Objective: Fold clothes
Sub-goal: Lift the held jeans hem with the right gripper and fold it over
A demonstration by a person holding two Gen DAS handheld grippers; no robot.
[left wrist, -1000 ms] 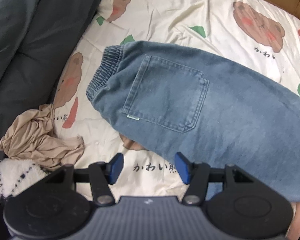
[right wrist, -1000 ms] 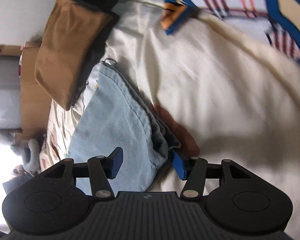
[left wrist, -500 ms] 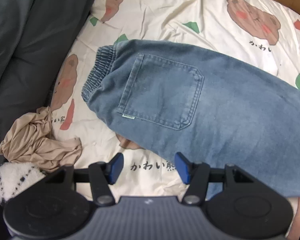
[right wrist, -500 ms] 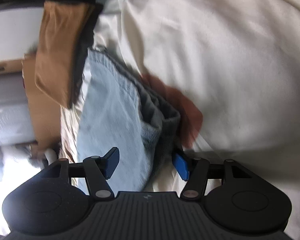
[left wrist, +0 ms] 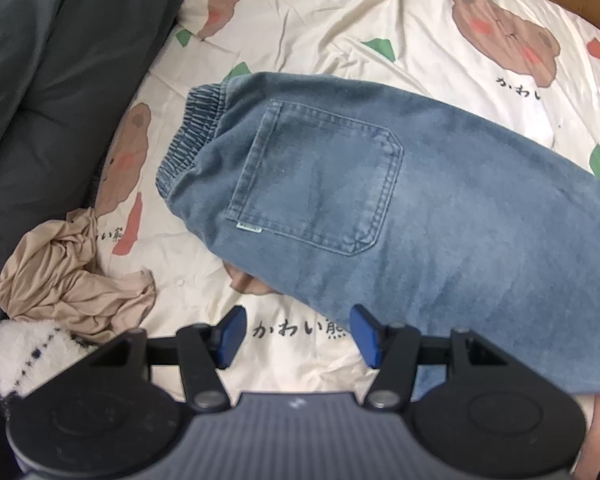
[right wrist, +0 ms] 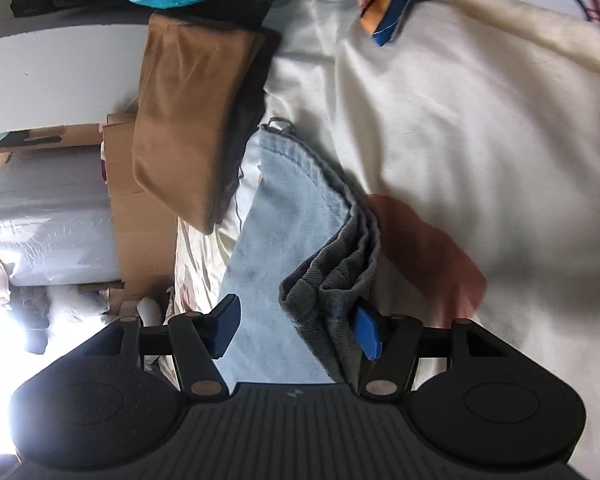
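Right wrist view, jeans (right wrist: 284, 216) hem bunched between open claw (right wrist: 296, 330) pads

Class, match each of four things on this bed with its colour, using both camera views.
Things:
1. jeans
2. crumpled tights
3. cushion
4. bedsheet

Colours:
A. brown
B. cream with bear prints
C. blue
D. beige

Pairs: 1-C, 2-D, 3-A, 4-B
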